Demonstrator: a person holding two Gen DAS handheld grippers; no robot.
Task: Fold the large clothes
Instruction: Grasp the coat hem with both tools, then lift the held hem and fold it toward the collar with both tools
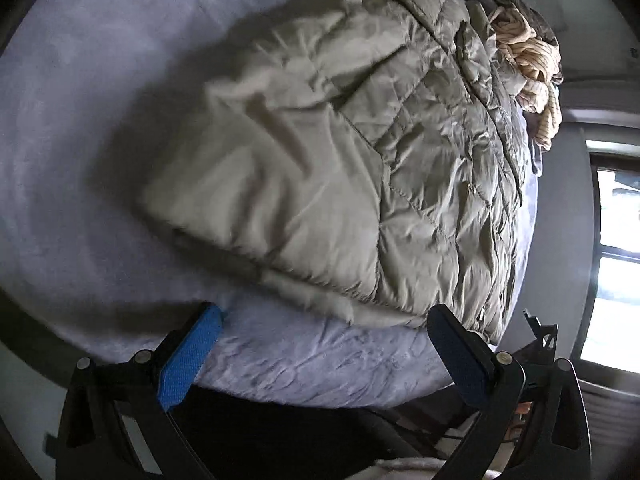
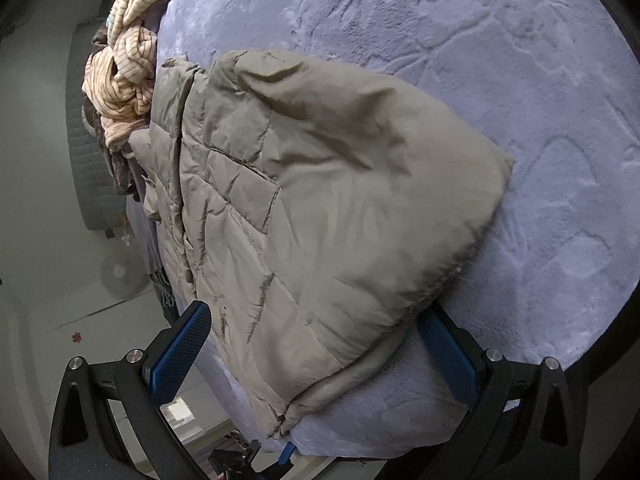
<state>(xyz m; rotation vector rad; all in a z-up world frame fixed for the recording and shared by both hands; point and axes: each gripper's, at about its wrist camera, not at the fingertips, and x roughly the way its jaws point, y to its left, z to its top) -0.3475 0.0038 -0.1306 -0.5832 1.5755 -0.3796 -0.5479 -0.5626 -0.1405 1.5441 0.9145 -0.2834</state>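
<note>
Quilted khaki puffer jacket (image 2: 320, 184) looks light, puffy, slippery; I'd pinch its hem, both grippers' (image 1: 324, 320) (image 2: 314, 320) jaws gaping empty.

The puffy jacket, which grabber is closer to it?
Right. The right gripper sits astride the puffy jacket, its near edge between the open fingers. The left gripper hangs open just short of the hem, over the blanket.

Olive quilted puffer jacket (image 1: 320, 168) lies folded on the lavender plush bed cover (image 1: 80, 120), near its edge. Cream striped knit garment (image 2: 124, 76), bunched, sits at the jacket's far end, touching it, on what looks like a pile of other clothes. Left gripper (image 1: 324, 320) hangs just off the jacket's near edge; right gripper (image 2: 316, 324) straddles its corner, apparently without touching.
</note>
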